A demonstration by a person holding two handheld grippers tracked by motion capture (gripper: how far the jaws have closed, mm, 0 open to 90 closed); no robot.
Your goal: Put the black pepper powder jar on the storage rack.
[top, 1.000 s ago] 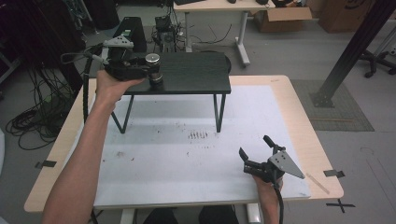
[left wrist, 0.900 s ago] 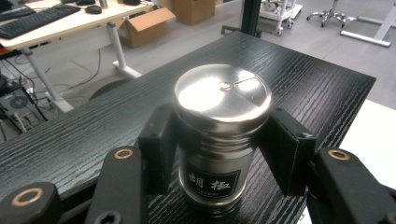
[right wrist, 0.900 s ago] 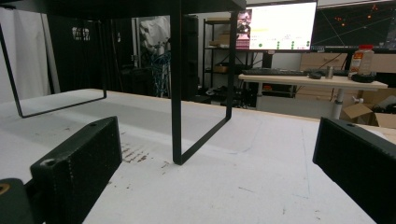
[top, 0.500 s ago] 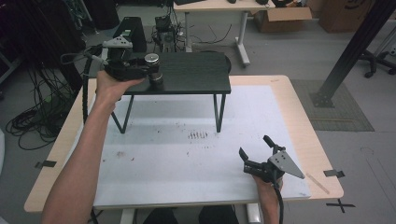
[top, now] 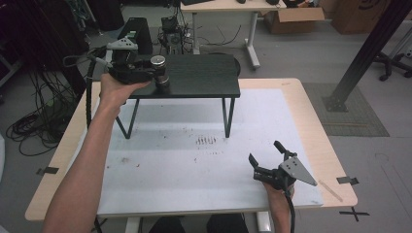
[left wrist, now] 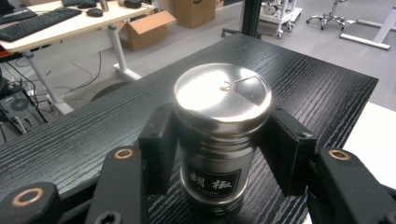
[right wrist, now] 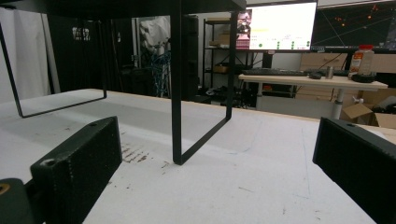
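Nothing has moved since the earlier pictures: both hands and the jar sit in the same spots.

On the left, the left gripper (top: 154, 76) is up at the left end of the black shelf (top: 204, 80). Its jaws are closed on a shiny metal jar (left wrist: 219, 135). One black pad presses each side of the jar, just under the lid (left wrist: 223, 92). The jar stands upright with its bottom on the shelf top. It has a dark label (left wrist: 213, 181) on the front with pale letters. The lid is shut, with a small flap in it, so I cannot tell what is inside. In the high view the jar (top: 159, 68) stands near the front left corner of the shelf, and the left hand (top: 116, 90) holds the gripper from the left side.

The shelf stands on thin black legs (top: 228, 116) on the white mat (top: 194, 170) that covers the table (top: 316, 126). A few small dark marks (top: 206, 141) are on the mat in front of the shelf.

On the right, the right gripper (top: 266, 156) rests low near the front right corner of the mat, well apart from the jar. Its jaws are wide open with nothing between them. In the right gripper view it points across the mat (right wrist: 233, 177) at a shelf leg (right wrist: 176, 84). Far behind, a bottle (right wrist: 362, 60) stands on a desk (right wrist: 308, 80); it is too small to see what it holds.
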